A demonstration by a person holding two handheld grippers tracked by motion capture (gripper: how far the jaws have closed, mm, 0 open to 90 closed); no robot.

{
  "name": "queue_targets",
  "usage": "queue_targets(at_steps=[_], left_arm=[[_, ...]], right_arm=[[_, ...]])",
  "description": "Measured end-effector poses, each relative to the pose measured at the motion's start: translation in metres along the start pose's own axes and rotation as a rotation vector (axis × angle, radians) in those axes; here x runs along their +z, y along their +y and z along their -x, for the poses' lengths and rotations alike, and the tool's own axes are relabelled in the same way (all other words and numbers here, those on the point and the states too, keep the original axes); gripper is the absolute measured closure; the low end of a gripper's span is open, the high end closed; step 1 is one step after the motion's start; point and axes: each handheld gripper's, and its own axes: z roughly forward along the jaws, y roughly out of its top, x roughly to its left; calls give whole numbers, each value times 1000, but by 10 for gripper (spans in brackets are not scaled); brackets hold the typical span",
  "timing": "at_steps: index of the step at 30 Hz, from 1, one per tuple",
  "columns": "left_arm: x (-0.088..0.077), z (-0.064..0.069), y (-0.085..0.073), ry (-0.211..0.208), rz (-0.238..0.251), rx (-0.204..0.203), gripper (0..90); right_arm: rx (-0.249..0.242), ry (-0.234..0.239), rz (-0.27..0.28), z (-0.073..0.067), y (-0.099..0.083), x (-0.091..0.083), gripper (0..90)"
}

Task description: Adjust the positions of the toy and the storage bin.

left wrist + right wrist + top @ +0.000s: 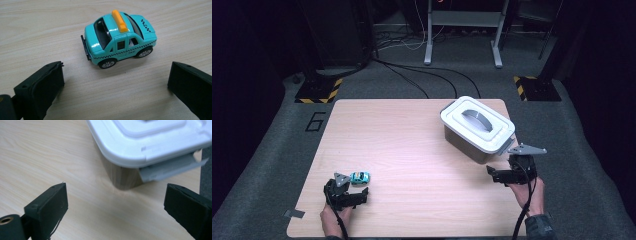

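Two spread grippers, one toy taxi, one lidded box.
Your left gripper [357,192] stands wide and empty, the toy taxi [120,40] just ahead, long axis across the jaws; your right gripper [493,173], likewise spread, faces the lidded storage box [477,127], whose grey latch [172,167] looks unclipped, perhaps.

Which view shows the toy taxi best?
The left gripper view: the toy taxi sits close and sharp on the table, beyond the open jaws, with its orange roof sign and checker stripe readable. In the high view it is a tiny teal shape by the left gripper.
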Motion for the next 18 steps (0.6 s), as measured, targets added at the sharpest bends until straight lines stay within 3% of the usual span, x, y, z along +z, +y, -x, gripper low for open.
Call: queue_targets(at_steps=[9, 12, 18], left_arm=[[0, 0, 0, -3, -4, -1, 6], [0, 0, 0, -3, 0, -1, 6], [0, 0, 0, -1, -3, 2, 6]], right_arm=[[-38, -7, 19, 2, 43, 4, 72], [-53, -16, 33, 5, 56, 13, 94], [-35, -22, 7, 18, 72, 41, 119]])
